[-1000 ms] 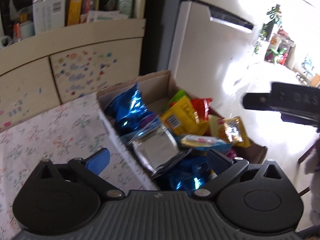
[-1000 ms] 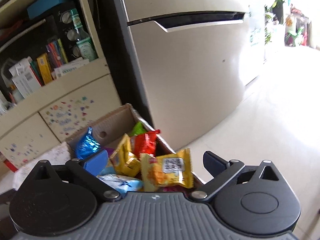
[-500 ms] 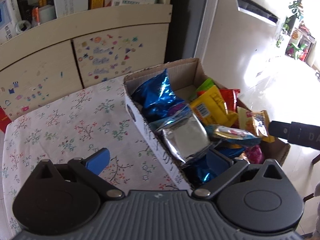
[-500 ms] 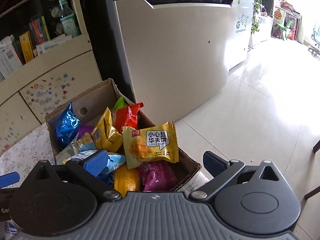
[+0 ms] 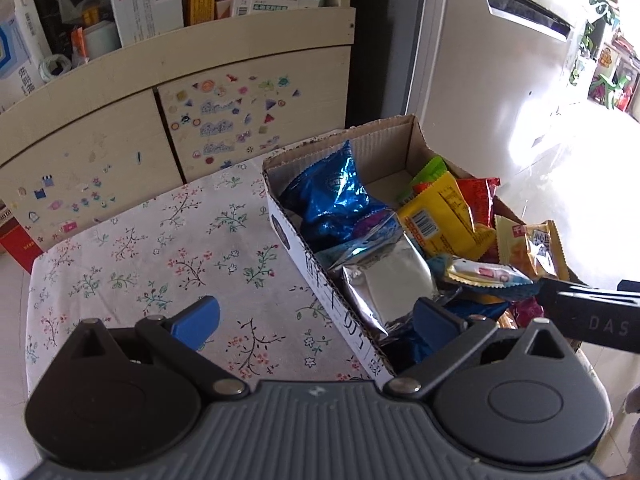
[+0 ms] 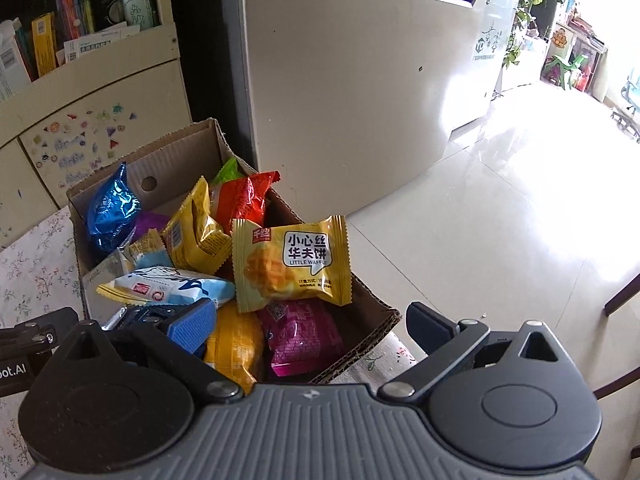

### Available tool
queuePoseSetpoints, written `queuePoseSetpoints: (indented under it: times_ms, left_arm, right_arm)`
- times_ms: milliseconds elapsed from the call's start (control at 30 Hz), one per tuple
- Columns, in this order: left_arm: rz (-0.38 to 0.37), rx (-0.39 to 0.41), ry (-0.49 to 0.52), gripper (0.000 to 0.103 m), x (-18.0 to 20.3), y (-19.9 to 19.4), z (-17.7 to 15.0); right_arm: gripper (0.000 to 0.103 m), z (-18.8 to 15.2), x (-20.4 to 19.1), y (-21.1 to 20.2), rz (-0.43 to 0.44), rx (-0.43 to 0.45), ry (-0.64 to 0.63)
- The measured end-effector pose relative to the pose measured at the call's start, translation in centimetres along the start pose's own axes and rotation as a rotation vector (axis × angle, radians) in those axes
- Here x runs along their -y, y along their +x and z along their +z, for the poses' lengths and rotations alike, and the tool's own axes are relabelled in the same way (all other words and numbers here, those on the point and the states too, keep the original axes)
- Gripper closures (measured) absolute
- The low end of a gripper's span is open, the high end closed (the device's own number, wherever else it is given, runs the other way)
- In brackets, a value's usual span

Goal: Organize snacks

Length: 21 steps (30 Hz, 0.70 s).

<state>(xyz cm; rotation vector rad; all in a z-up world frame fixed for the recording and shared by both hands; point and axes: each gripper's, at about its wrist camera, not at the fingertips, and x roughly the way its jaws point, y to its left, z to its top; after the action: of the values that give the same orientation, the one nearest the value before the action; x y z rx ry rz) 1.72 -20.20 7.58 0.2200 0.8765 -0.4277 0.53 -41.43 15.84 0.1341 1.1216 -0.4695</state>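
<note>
A cardboard box [image 5: 408,148] full of snack packets stands at the right edge of a flowered tablecloth [image 5: 152,240]; it also shows in the right wrist view [image 6: 180,148]. Inside lie a blue foil bag [image 5: 336,196], a silver packet [image 5: 392,280], a yellow waffle packet [image 6: 290,264], a red packet [image 6: 242,200], a light blue wafer packet [image 6: 168,286] and a magenta packet [image 6: 304,336]. My left gripper [image 5: 316,316] is open and empty over the box's near left wall. My right gripper [image 6: 312,320] is open and empty over the box's near end.
A cream cabinet [image 5: 120,120] with stickers and a shelf of books and boxes stands behind the table. A fridge [image 6: 360,80] stands right of the box. A shiny tiled floor [image 6: 520,220] lies beyond the table's right edge.
Both grippers have drawn back and tilted down, so the box and table show more fully. The right gripper has come lower over the box's near end. No packet has moved.
</note>
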Motion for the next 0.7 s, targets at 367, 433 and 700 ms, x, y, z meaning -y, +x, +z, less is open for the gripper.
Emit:
queuePoseSetpoints:
  times_ms: [367, 433, 700]
  left_arm:
    - [0.031, -0.018, 0.038, 0.001, 0.9, 0.5, 0.0]
    - [0.034, -0.016, 0.047, 0.001, 1.0, 0.5, -0.1]
    - [0.064, -0.006, 0.076, 0.001, 1.3, 0.6, 0.0]
  right_arm:
    - [0.000, -0.2, -0.3, 0.5, -0.009, -0.023, -0.012]
    - [0.000, -0.2, -0.3, 0.5, -0.011, -0.025, -0.015]
    - [0.000, -0.3, -0.5, 0.8, -0.020, -0.037, -0.016]
